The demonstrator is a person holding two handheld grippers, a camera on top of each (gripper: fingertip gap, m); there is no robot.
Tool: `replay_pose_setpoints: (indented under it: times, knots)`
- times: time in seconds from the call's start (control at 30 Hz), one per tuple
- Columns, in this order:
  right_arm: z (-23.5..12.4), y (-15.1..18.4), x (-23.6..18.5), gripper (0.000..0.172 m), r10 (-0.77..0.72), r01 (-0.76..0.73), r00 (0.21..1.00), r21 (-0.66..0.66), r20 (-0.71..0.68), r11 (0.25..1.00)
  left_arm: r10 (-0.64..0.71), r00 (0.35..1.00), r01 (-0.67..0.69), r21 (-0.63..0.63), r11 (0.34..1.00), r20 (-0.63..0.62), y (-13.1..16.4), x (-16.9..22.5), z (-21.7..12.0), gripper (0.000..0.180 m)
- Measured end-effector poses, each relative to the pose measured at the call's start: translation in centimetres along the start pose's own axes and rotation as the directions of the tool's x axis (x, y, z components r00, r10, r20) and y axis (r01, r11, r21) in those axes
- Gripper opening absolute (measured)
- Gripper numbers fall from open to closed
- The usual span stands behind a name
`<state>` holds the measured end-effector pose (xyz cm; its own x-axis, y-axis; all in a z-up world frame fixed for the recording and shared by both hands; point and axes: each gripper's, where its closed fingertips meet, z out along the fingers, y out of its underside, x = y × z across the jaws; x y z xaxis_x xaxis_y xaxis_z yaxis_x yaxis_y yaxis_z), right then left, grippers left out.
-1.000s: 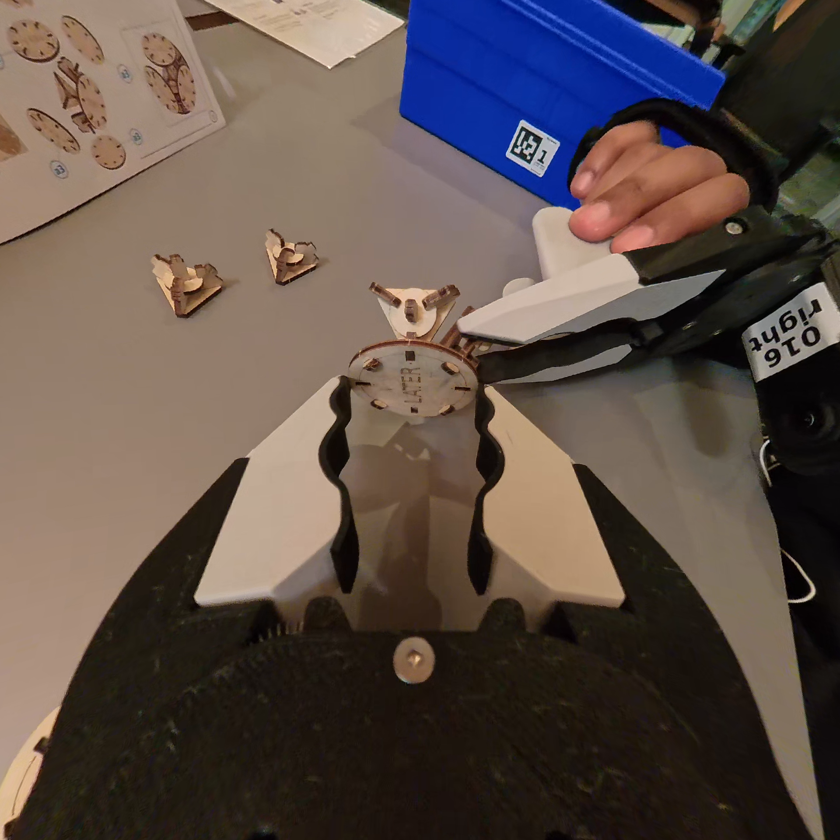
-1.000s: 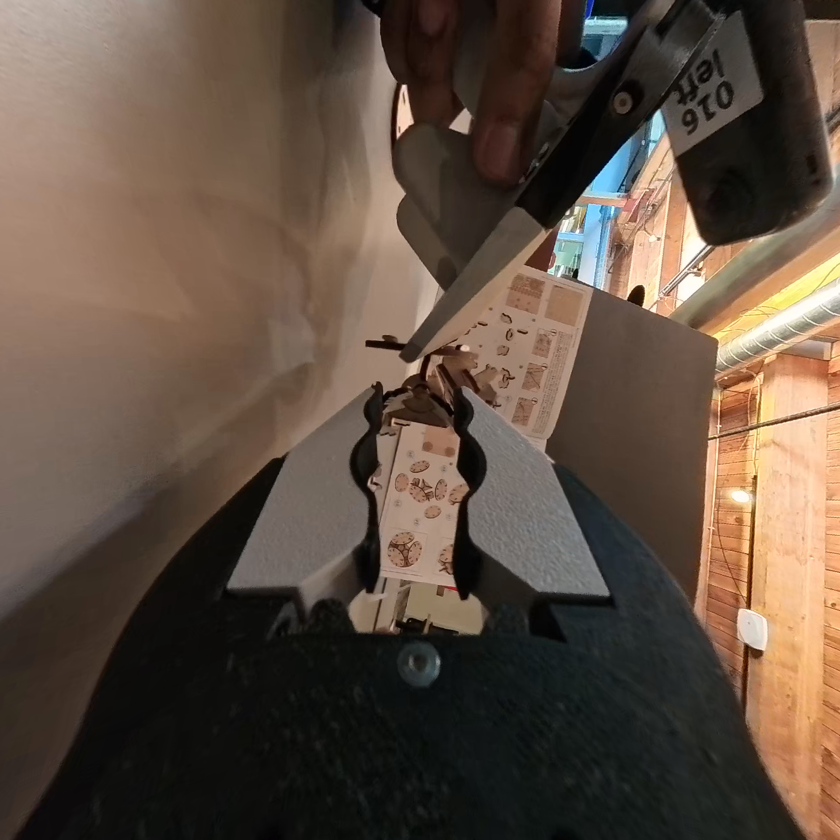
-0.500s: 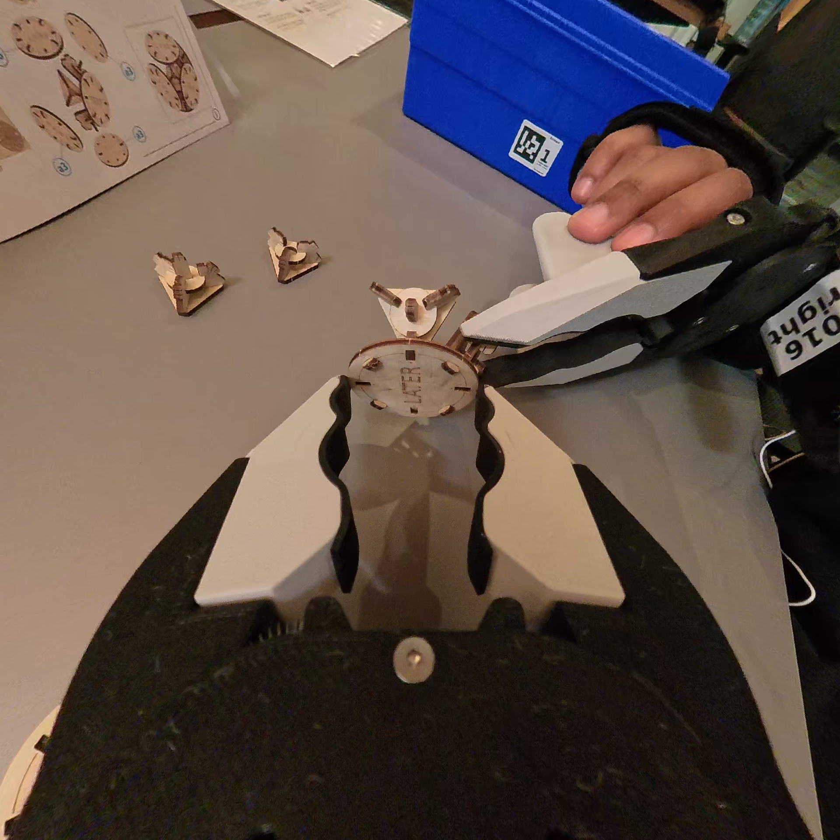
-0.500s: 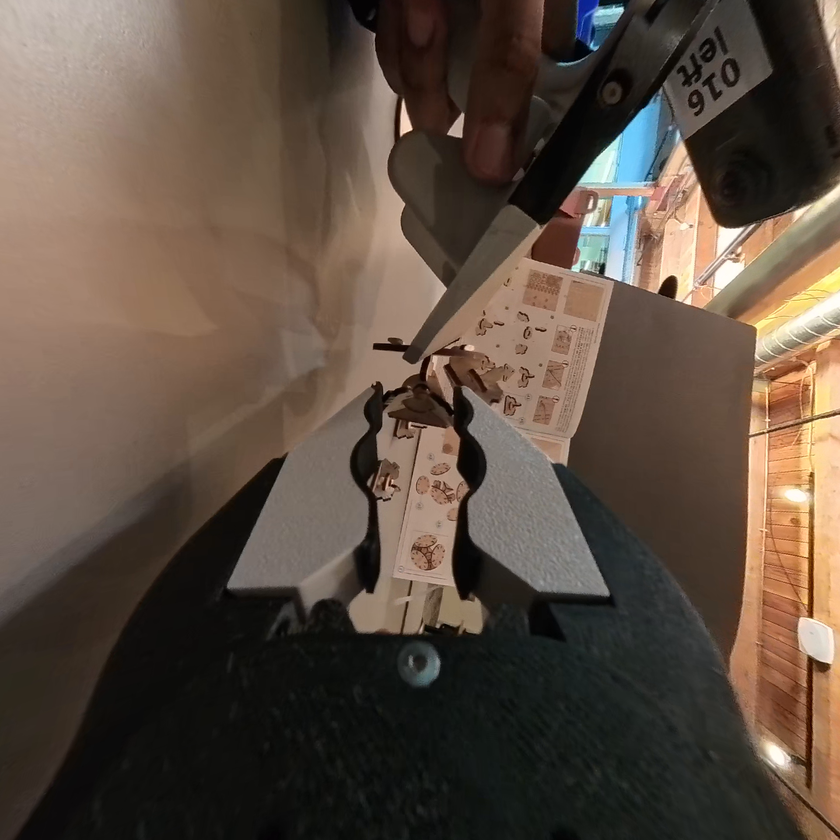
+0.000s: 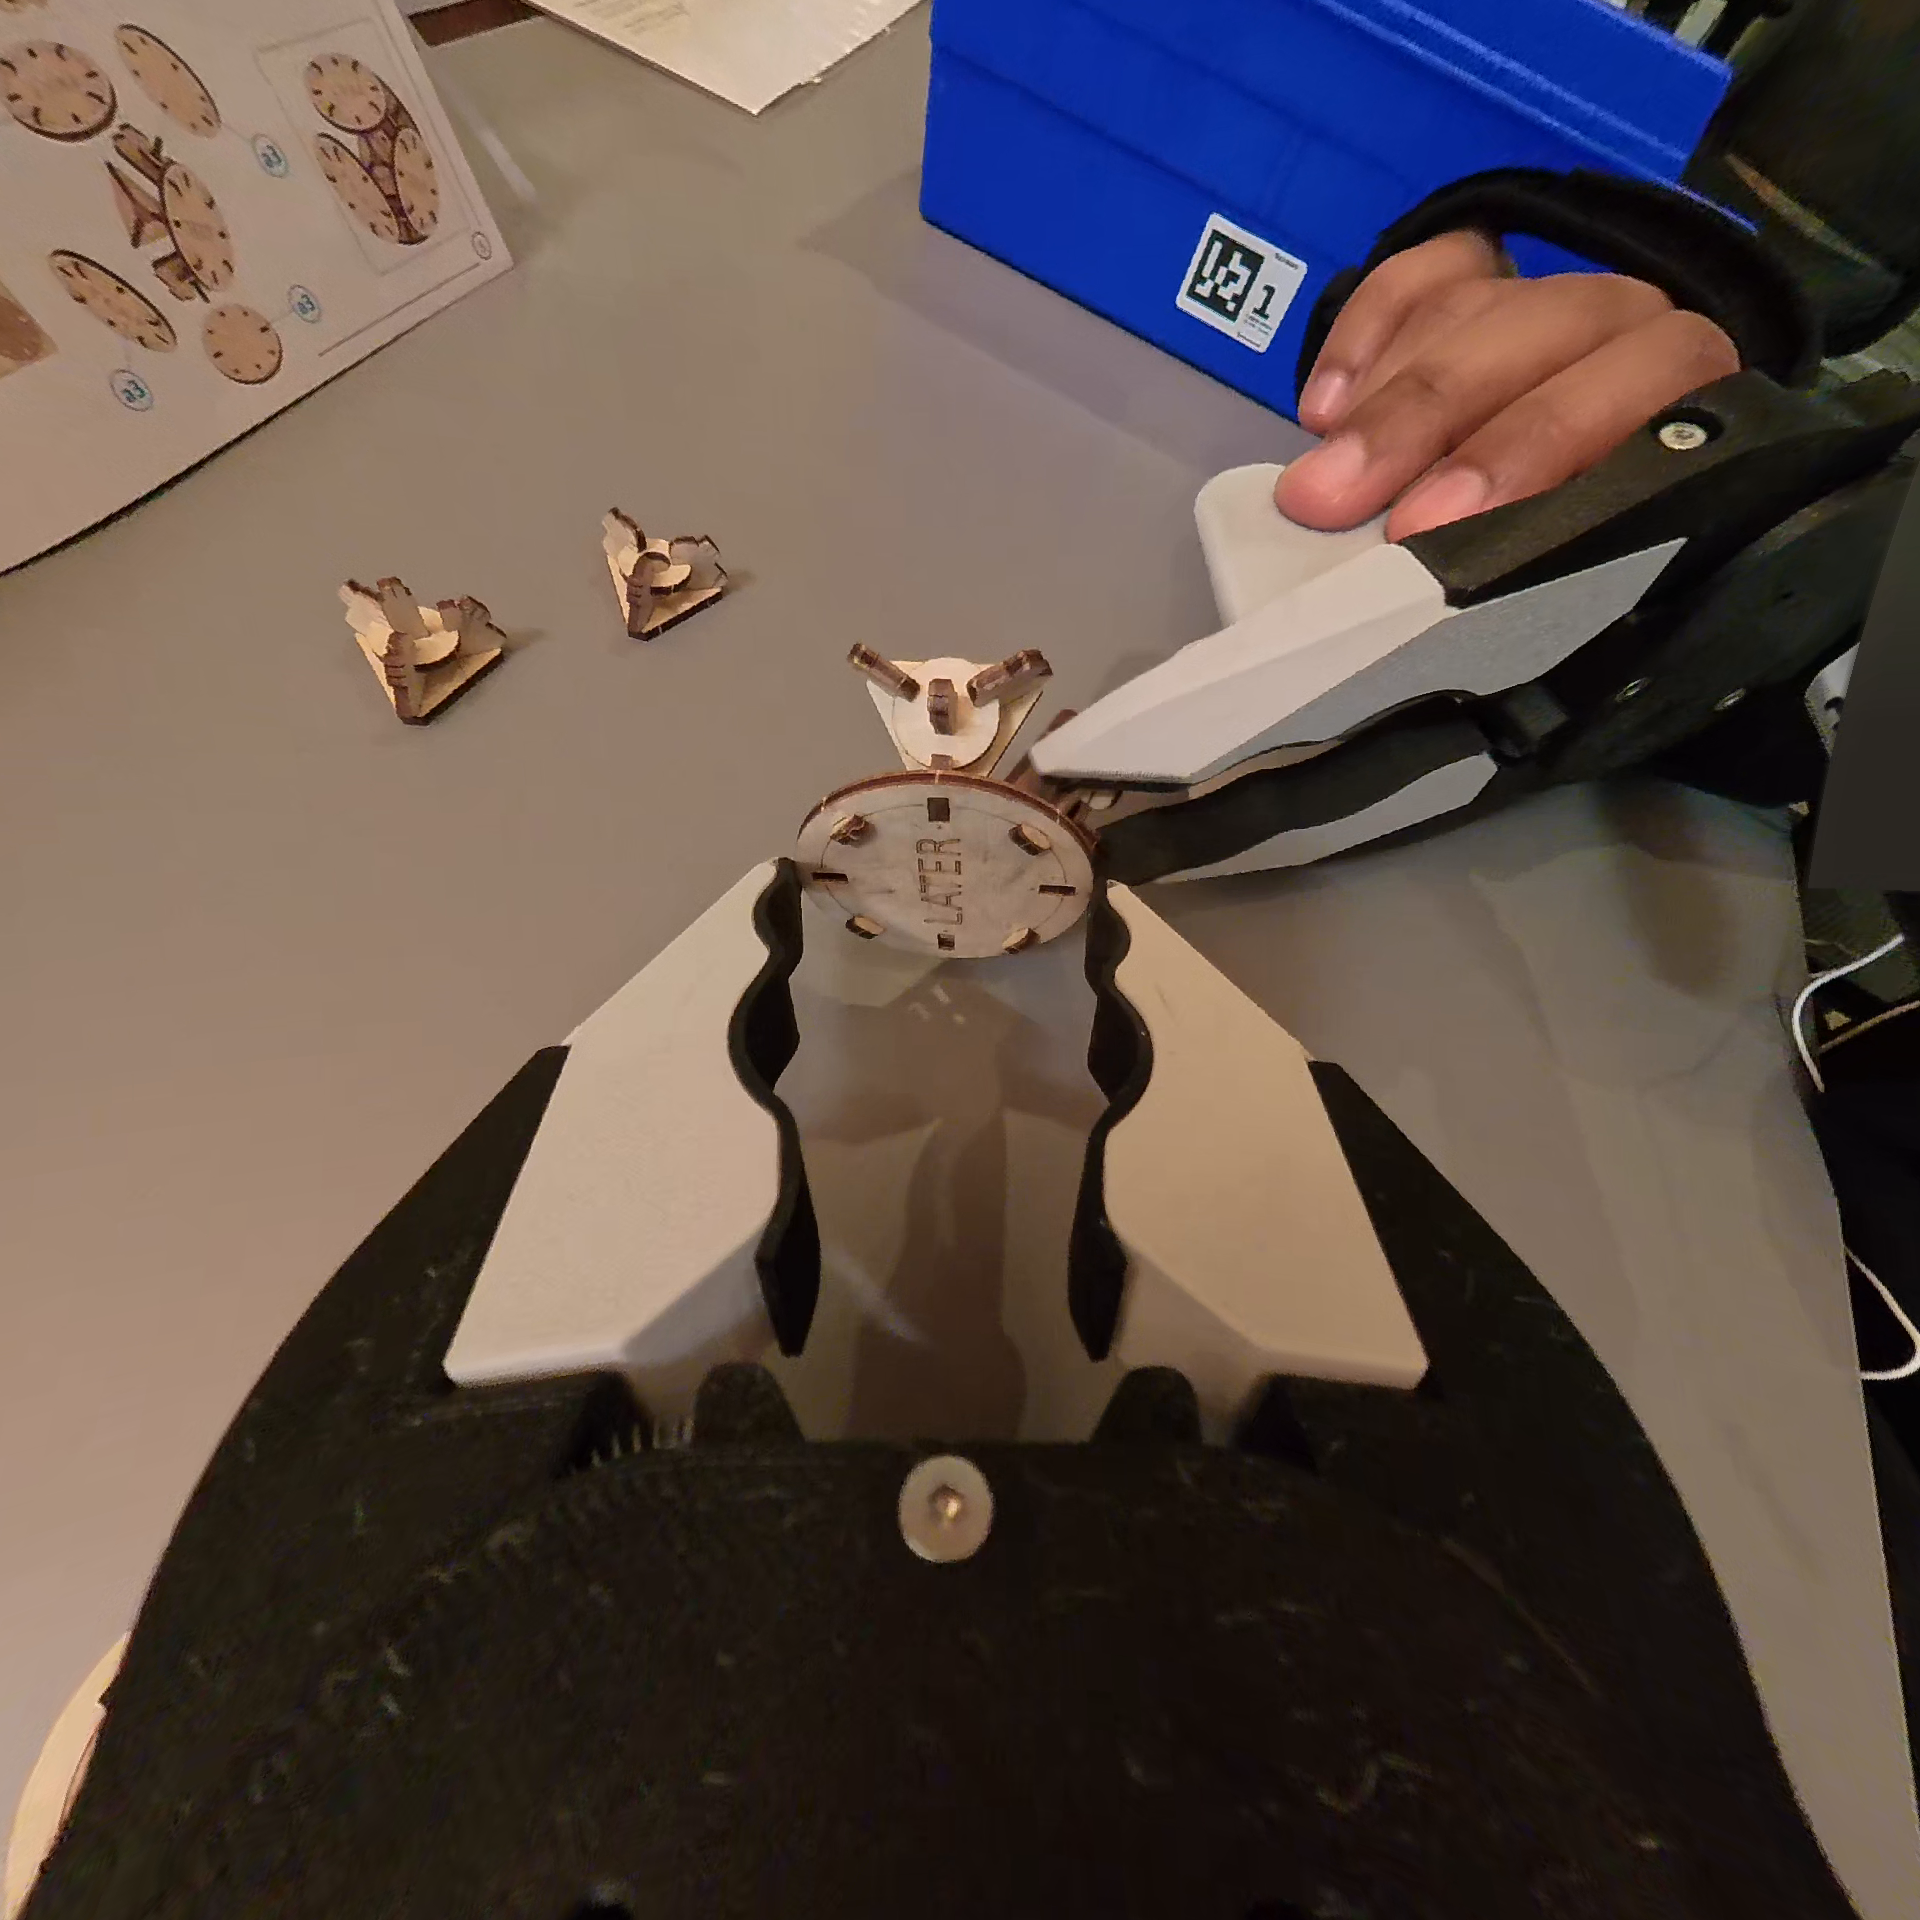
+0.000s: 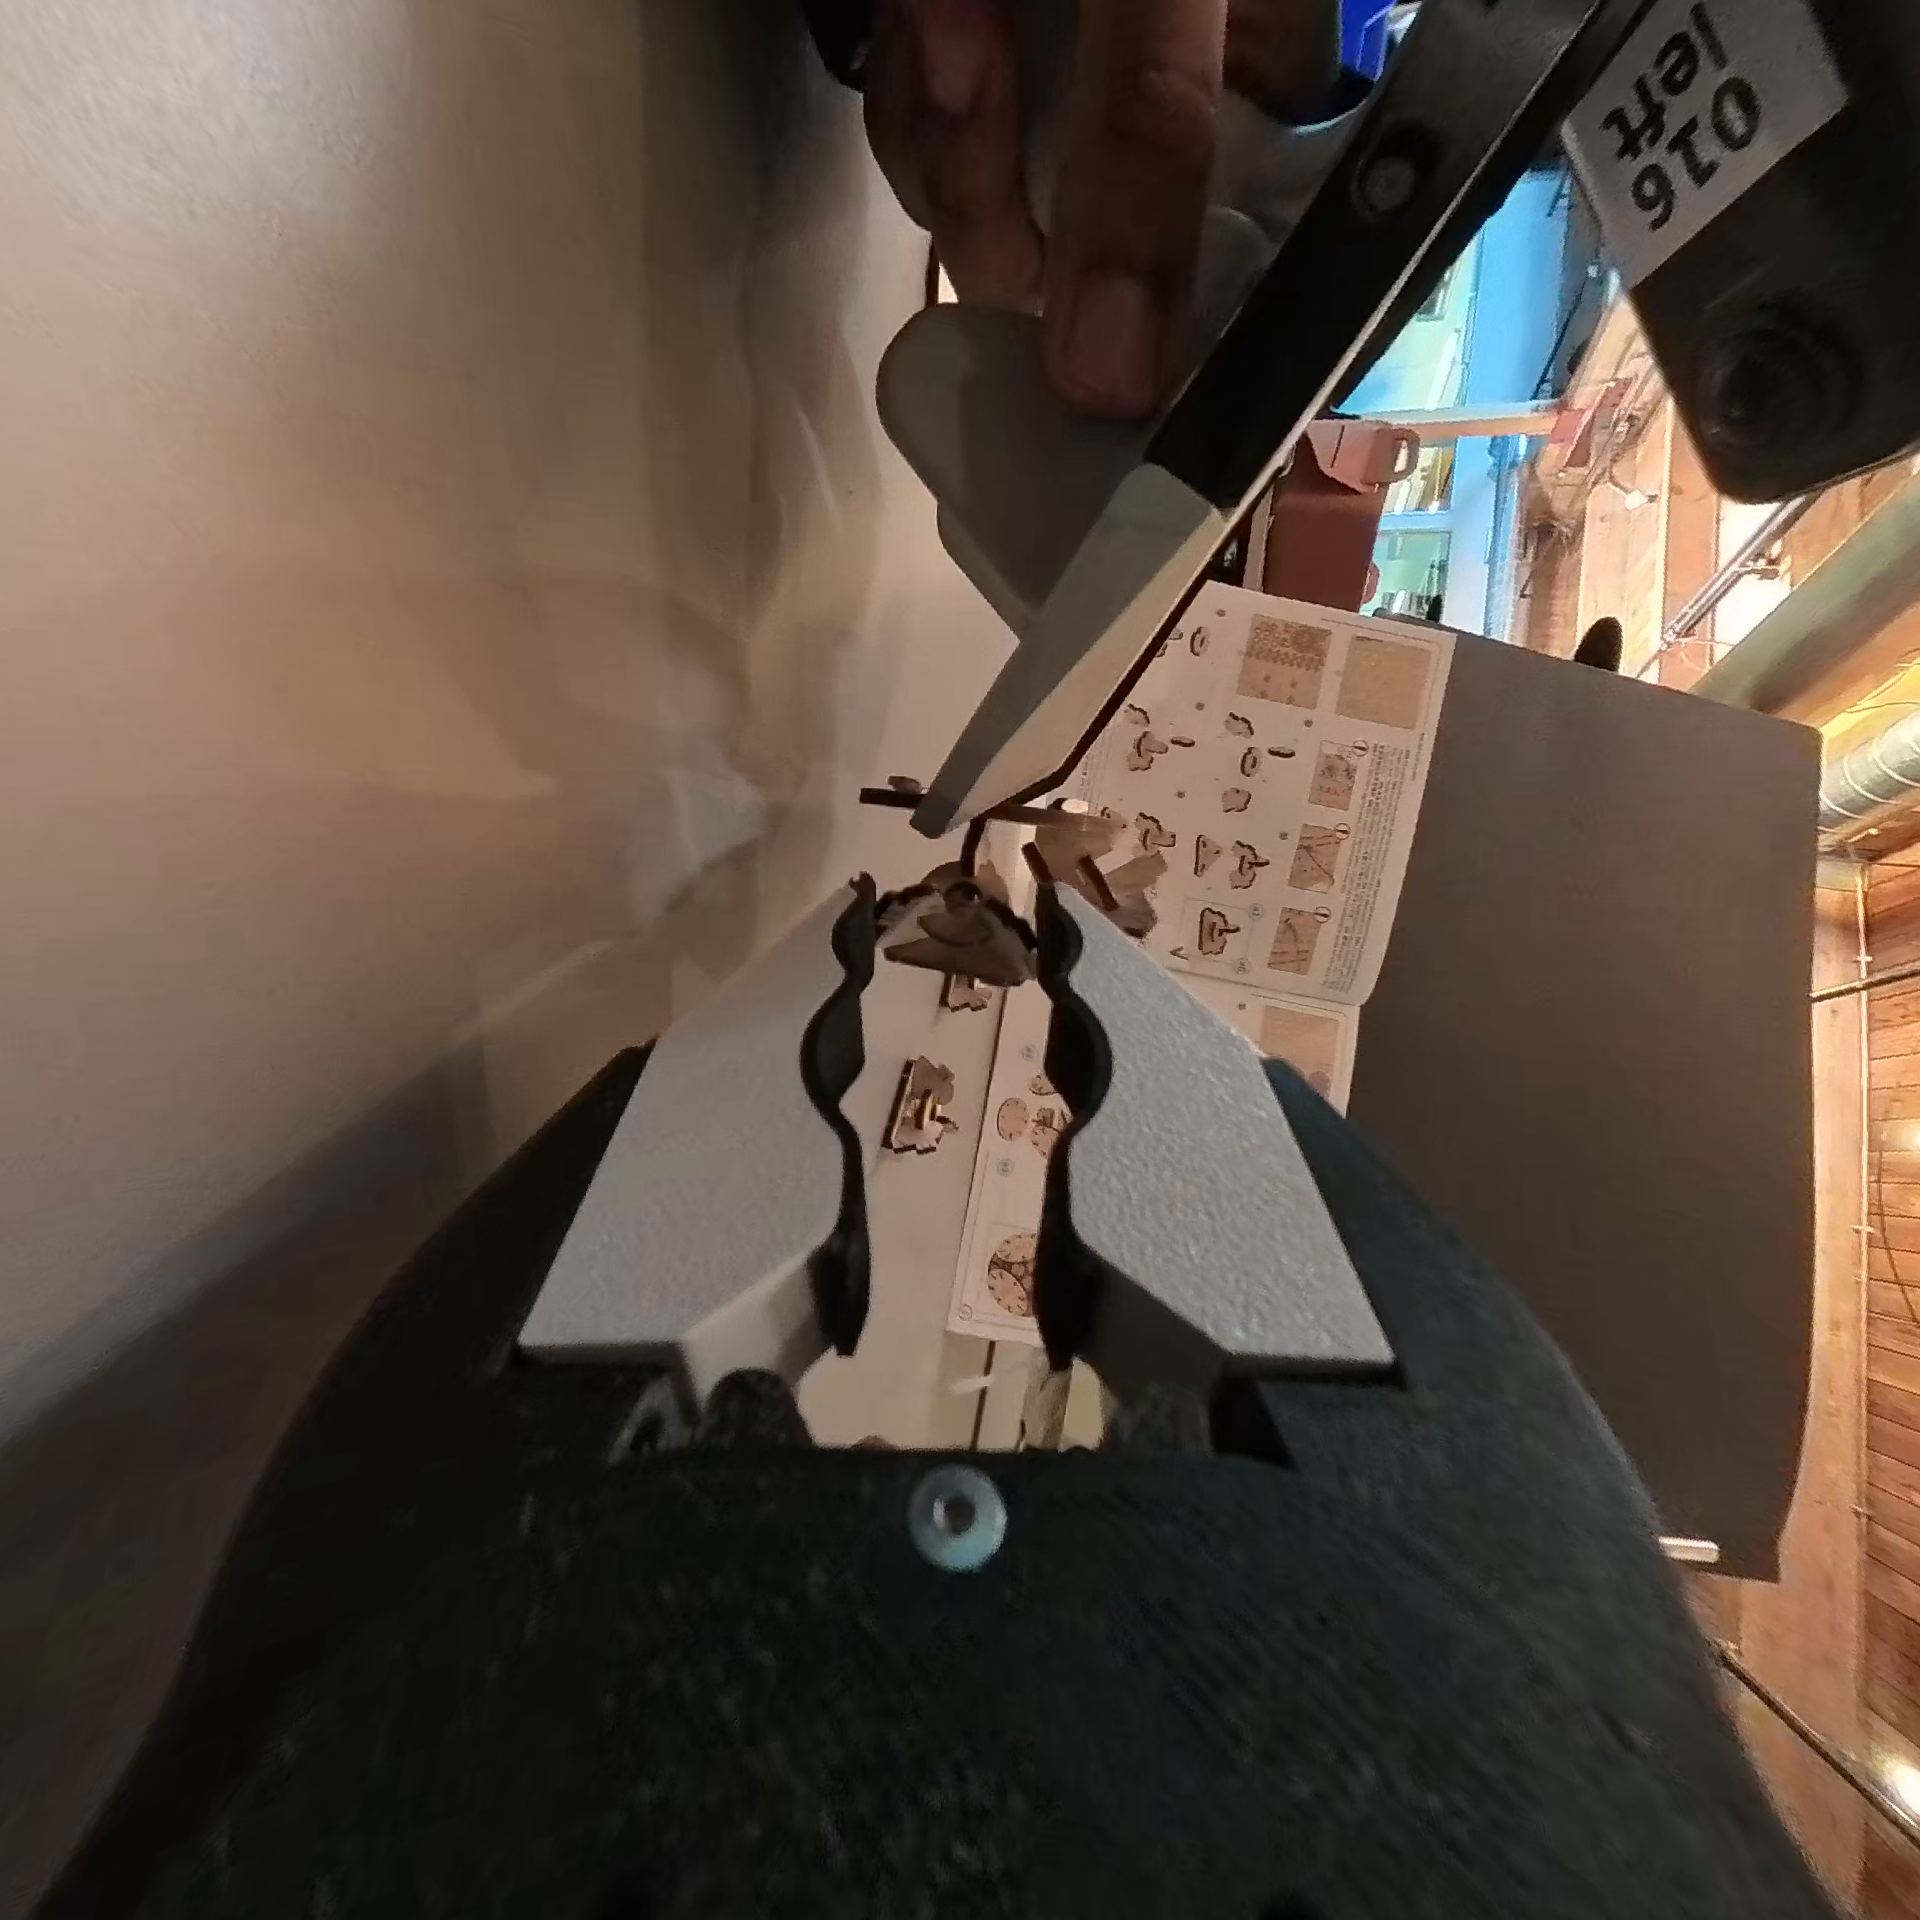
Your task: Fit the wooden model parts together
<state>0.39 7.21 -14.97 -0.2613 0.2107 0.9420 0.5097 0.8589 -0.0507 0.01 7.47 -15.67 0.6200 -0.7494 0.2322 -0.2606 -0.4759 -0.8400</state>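
Wooden disc [image 5: 945, 871] between left gripper [image 5: 943, 914] pads

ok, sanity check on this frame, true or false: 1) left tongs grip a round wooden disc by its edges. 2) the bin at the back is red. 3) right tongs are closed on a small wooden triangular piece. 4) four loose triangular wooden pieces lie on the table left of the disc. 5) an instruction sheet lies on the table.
1) True: the left tongs press on both edges of the round wooden disc.
2) False: the bin is blue.
3) True: the right tongs pinch a small wooden triangular piece.
4) False: only two loose pieces lie there.
5) True: the instruction sheet lies far left on the grey table.
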Motion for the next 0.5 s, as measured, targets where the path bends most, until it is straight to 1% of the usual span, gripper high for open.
replay_pose_setpoints:
  times: [0.3, 0.5]
  knots:
    - [-0.23, -0.3, -0.04, 0.03, 0.018, -0.018, 1.0, 0.03, 0.006, 0.999, -0.011, 1.0, 0.011, 0.004, 1.0, -0.013, -0.05, 0.03, -0.06, 0.053]
    - [-0.36, -0.6, -0.15, 0.03, 0.028, -0.028, 1.0, 0.056, 0.012, 0.998, -0.012, 0.998, 0.012, -0.01, 1.0, -0.059, 0.25, 0.5, -0.19, 0.053]
